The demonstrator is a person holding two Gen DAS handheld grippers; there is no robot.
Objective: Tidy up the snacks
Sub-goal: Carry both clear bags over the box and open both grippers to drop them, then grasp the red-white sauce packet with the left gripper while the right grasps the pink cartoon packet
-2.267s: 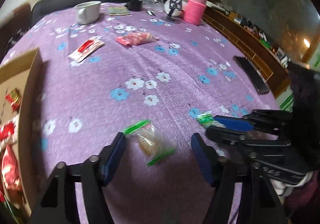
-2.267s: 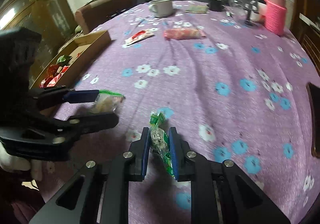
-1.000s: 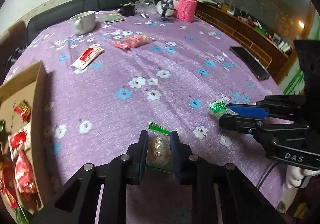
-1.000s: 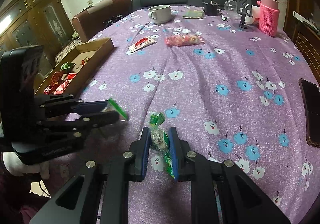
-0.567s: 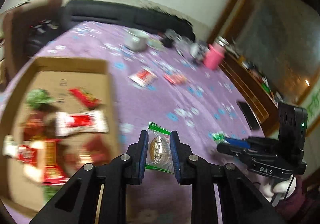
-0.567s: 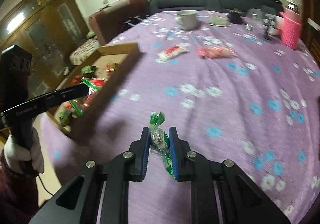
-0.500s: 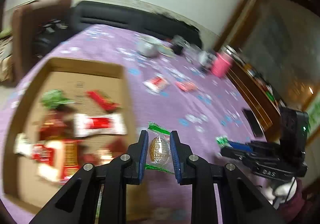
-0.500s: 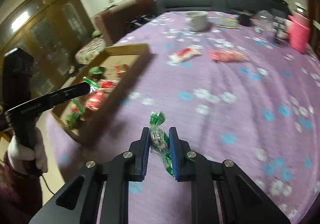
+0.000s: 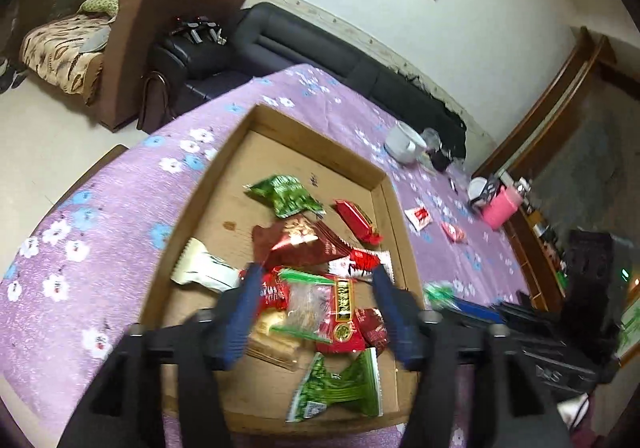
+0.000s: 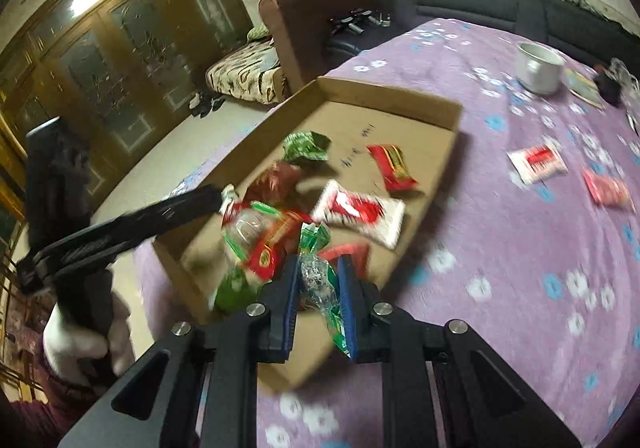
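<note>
The left gripper (image 9: 314, 302) hangs over the cardboard box (image 9: 236, 144) on the purple flowered tablecloth (image 9: 120, 208). Its jaws are opening, and a clear biscuit packet with green ends (image 9: 302, 306) sits loose between them, touched by neither pad, above the heap of red and green snacks. To the right, the right gripper (image 10: 320, 290) is clamped on a green candy wrapper (image 10: 316, 276) at the box's near edge. Further right, a white packet (image 10: 538, 162) and a red packet (image 10: 608, 188) lie on the cloth, with a white mug (image 10: 538, 66) beyond.
</note>
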